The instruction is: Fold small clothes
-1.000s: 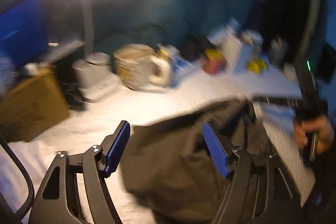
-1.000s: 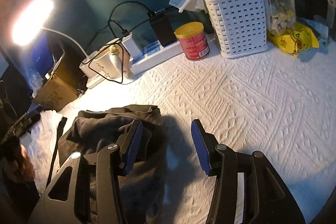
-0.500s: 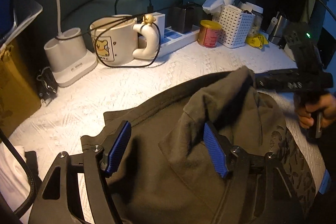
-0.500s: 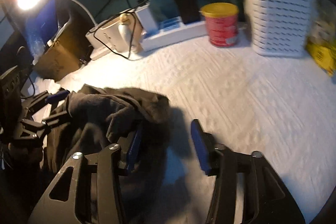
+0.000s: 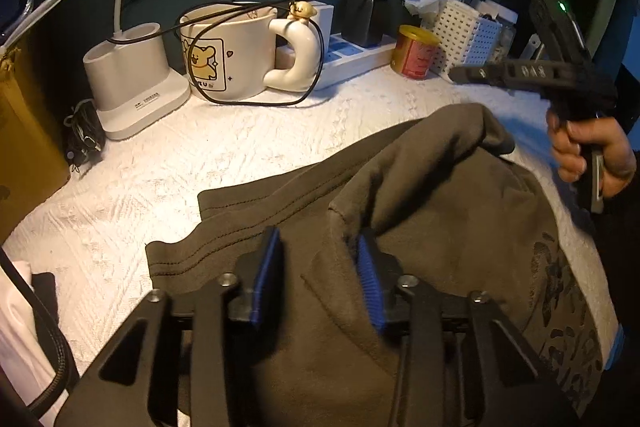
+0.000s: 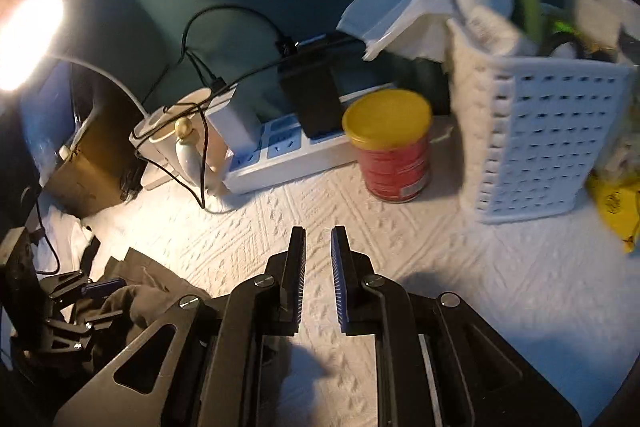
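Note:
A dark olive garment lies rumpled on the white textured cloth, one flap folded over towards the back right. My left gripper is low over its near part. Its jaws are closing with a fold of the fabric between the blue pads, and the cloth's edge touches the right pad. In the right wrist view my right gripper hangs over bare white cloth, jaws closing to a narrow gap with nothing between them. The garment lies to its lower left. A hand holds that gripper beyond the garment.
Along the back wall stand a lamp base, a white mug draped with a black cable, a power strip, a red can with a yellow lid and a white basket. A brown box is at the left.
My left gripper sank onto the garment and its jaws narrowed. The right gripper left the garment's edge, slid right over bare cloth and narrowed its jaws. The raised flap settled lower.

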